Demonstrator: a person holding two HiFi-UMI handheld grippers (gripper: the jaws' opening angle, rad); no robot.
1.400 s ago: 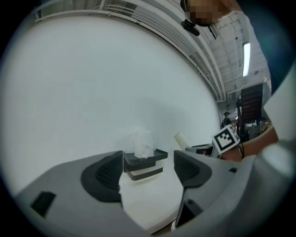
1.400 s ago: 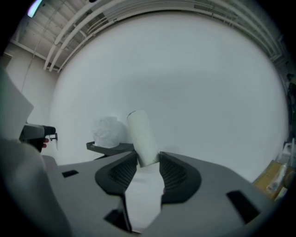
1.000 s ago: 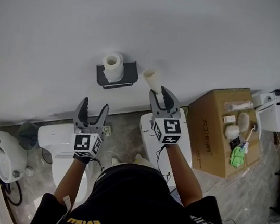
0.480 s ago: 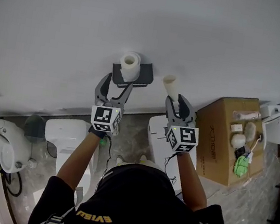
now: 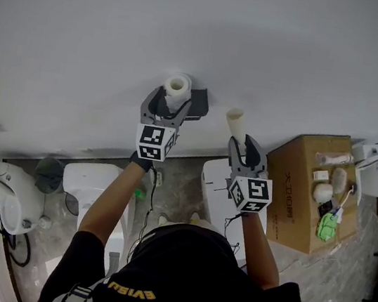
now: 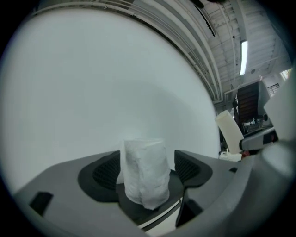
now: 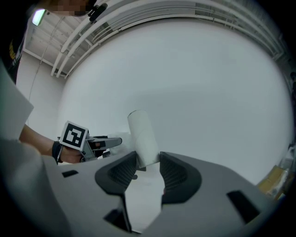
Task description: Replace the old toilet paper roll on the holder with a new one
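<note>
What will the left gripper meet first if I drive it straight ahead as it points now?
The toilet paper roll, which stands upright on the dark holder, between the left gripper's open jaws. The wall lies just behind; exact depth is unclear.

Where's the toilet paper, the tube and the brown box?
toilet paper roll (image 6: 143, 173): left gripper view, middle of its side.
tube (image 5: 236, 125): head view, middle of its side.
brown box (image 5: 289, 194): head view, bare part of its top.
</note>
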